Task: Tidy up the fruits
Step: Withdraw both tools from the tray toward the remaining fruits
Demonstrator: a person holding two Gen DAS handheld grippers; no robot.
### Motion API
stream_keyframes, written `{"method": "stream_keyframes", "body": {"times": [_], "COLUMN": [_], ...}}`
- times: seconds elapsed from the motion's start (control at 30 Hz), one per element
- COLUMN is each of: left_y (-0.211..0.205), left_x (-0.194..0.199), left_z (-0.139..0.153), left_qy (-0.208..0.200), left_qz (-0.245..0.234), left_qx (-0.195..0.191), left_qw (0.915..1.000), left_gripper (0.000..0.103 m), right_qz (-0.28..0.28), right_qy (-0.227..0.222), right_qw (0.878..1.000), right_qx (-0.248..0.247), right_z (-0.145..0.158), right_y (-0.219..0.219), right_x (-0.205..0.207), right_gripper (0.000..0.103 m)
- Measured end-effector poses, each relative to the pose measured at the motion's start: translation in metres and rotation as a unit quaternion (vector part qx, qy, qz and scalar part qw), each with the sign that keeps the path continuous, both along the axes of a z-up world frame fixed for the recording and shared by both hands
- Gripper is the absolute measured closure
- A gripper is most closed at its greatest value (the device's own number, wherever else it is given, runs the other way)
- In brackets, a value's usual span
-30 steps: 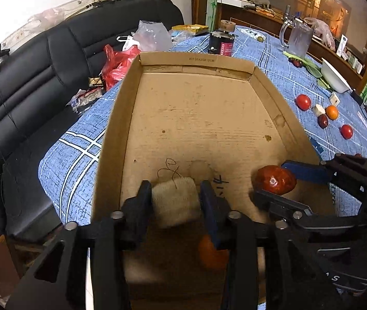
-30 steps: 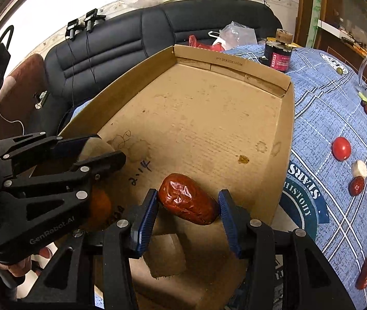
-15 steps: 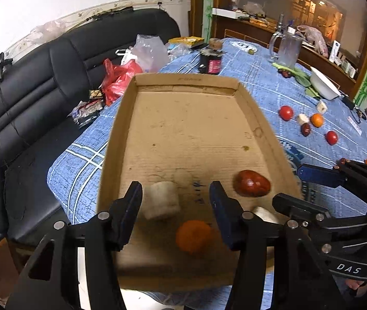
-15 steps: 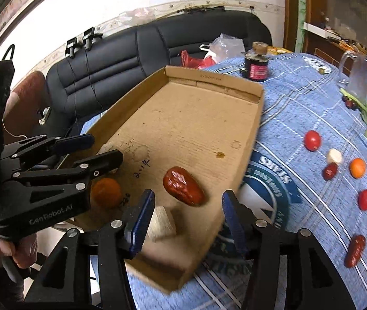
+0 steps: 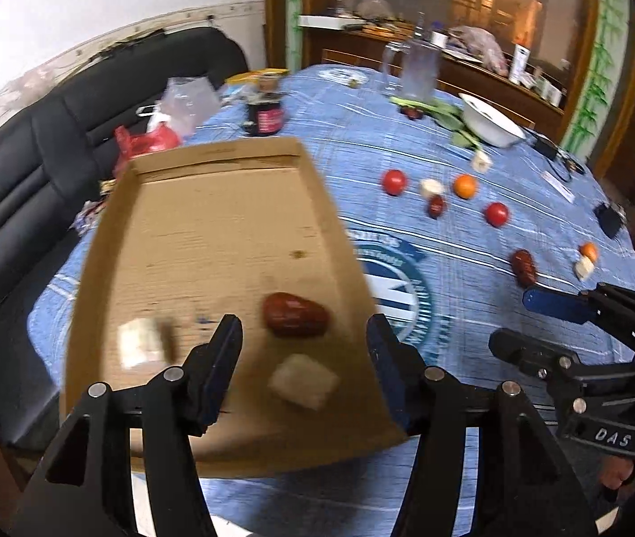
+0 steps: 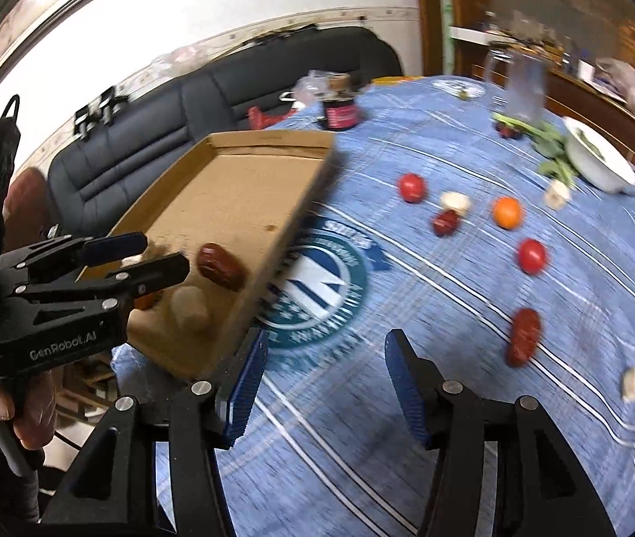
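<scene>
While both of my tools hang spread and empty, the left tool (image 5: pixel 304 358) low in its frame over the near end of the cardboard tray (image 5: pixel 210 170) and the right tool (image 6: pixel 324 380) at the bottom of its frame over the blue table (image 6: pixel 429 402), I count only a start made. Inside the tray lie a red date (image 5: pixel 295 315) and two pale chunks (image 5: pixel 304 380). I judge most remains: tomatoes (image 6: pixel 531 256), oranges (image 6: pixel 506 212), dates (image 6: pixel 524 335) and pale pieces (image 6: pixel 455 202) lie scattered across the right half of the table.
</scene>
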State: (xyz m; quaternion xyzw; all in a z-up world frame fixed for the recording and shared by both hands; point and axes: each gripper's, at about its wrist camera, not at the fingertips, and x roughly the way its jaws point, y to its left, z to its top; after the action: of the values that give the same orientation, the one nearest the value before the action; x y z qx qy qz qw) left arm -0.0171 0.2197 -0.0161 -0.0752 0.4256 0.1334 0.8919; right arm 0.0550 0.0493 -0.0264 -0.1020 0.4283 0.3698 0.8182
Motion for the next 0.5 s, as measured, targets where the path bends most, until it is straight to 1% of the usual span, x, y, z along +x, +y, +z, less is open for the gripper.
{"method": "stream_keyframes", "body": {"times": [0.27,0.5], "left_y": [-0.045,-0.079], "left_x": [0.019,0.035], "left_z": [0.002,0.001], "left_qy": [0.004,0.008], "left_qz": [-0.048,-0.086], "left_qx": [-0.007,-0.015], "left_qw": [0.9988,0.9961], "left_gripper": [0.046,0.047], "right_qz": [-0.050,-0.093], "right_qy": [0.005,0.006], "right_qw": [0.999,0.996], "right_qx": [0.005,0.001], "right_z": [-0.002,-0.005], "right_y": [-0.052,-0.096], "right_x": [0.009,0.015], "right_gripper": [0.047,0.047]}}
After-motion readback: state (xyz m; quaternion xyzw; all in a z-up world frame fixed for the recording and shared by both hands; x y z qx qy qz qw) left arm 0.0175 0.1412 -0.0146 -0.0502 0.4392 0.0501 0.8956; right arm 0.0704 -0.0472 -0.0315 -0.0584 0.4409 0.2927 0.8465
